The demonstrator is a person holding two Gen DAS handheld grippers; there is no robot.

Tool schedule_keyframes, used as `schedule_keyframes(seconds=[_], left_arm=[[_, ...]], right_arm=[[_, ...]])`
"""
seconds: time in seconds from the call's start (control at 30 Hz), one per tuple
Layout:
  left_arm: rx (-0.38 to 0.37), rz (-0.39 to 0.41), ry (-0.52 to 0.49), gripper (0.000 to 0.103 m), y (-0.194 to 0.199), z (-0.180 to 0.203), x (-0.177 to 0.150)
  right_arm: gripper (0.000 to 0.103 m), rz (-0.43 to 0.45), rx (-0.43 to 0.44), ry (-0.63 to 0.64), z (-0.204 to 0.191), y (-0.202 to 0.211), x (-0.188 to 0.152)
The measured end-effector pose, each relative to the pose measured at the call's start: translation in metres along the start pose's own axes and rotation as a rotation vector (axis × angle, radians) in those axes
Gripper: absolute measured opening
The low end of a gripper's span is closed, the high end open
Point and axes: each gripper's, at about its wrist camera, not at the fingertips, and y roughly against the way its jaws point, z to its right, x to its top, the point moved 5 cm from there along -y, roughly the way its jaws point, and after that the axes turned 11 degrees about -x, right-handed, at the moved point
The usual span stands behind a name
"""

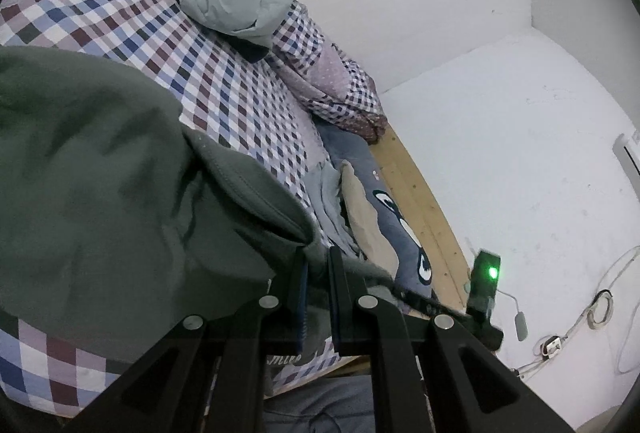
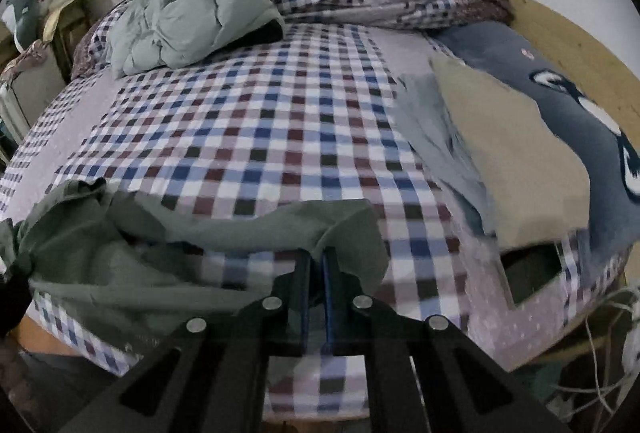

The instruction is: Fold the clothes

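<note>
A dark green garment (image 1: 92, 169) lay bunched at the near edge of a bed with a checked sheet (image 2: 256, 137). The left gripper (image 1: 318, 261) was clamped on a stitched hem of the garment, holding it up. The right gripper (image 2: 317, 257) was pinched closed on another edge — cloth draped over its tips. A pale green puffer jacket (image 2: 188, 9) sat crumpled farther back.

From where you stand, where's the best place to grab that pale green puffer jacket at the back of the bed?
Take the pale green puffer jacket by the loose fold overhanging the checked sheet, coming in low from the near side. That edge sticks out thin; elsewhere the jacket is probably too bulky to pinch.
</note>
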Motion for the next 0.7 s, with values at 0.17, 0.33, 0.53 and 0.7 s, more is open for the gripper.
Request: schedule_keyframes(seconds=[0.17,0.33,0.53,0.7], left_arm=[[0.023,0.009,0.031,0.008,0.001,-0.011,0.0],[0.046,0.005,0.023,0.008,-0.001,-0.012,-0.002],[0.067,0.01,0.028,0.008,-0.001,-0.017,-0.002],[0.078,0.005,0.02,0.008,-0.002,-0.017,-0.004]], right_arm=[[0.006,-0.051,0.029,0.046,0.009,-0.006,-0.03],[0.011,-0.112,0.043,0.117,0.0,-0.005,-0.068],[0.037,-0.036,-0.009,0.193,0.001,0.012,-0.087],[0.043,0.037,-0.003,0.314,-0.007,0.032,-0.088]])
